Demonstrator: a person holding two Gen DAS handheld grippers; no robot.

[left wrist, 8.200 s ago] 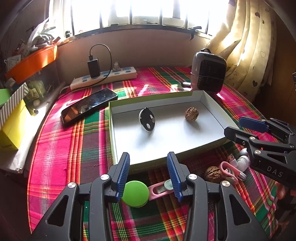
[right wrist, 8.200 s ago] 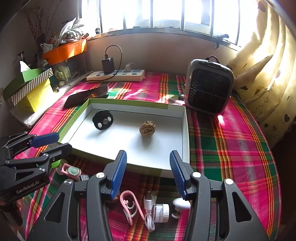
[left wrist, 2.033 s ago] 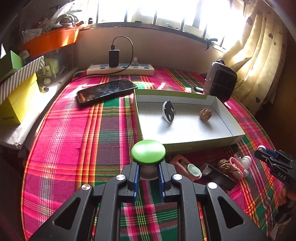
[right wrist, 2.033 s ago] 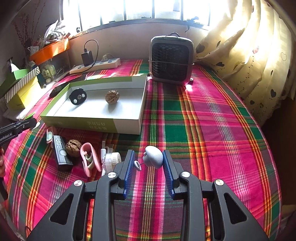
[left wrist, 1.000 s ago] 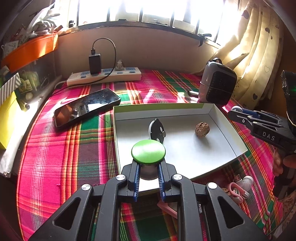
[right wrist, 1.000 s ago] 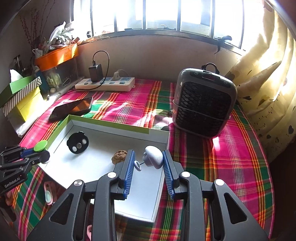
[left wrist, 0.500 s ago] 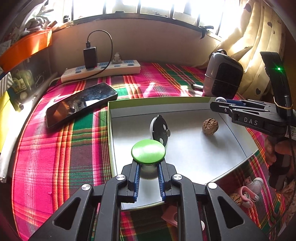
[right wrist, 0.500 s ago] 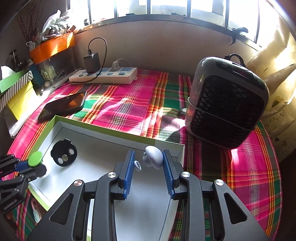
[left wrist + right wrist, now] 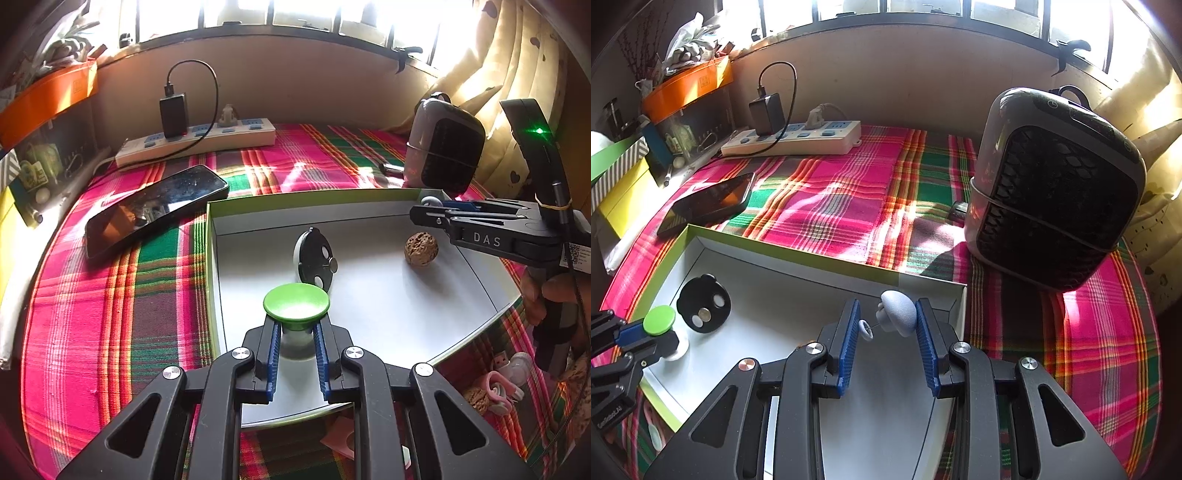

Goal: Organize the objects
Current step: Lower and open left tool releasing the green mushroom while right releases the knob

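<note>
Left gripper (image 9: 296,334) jaws pinch the stem of a green-capped knob (image 9: 296,303), held over the near-left part of the white tray (image 9: 388,310). Right gripper (image 9: 886,328) jaws clamp a small grey pod with a little ring on a wire (image 9: 897,312), over the tray's far-right corner. Can't tell whether either item touches the tray floor.

In the tray: a black disc with round metal spots (image 9: 314,258) leaning upright near the middle, and a walnut (image 9: 421,251) to its right, apart from it.

Readable text: "DAS" on the right gripper's side in the left wrist view; "GenRobot.AI" on the left gripper's body in the right wrist view. Green LED lit on the right unit.

On the plaid-covered surface (image 9: 110,295): a phone (image 9: 155,208) left of the tray, a power strip (image 9: 195,142) with a charger plugged in at the back, a small heater (image 9: 1052,192) behind the tray on the right.
</note>
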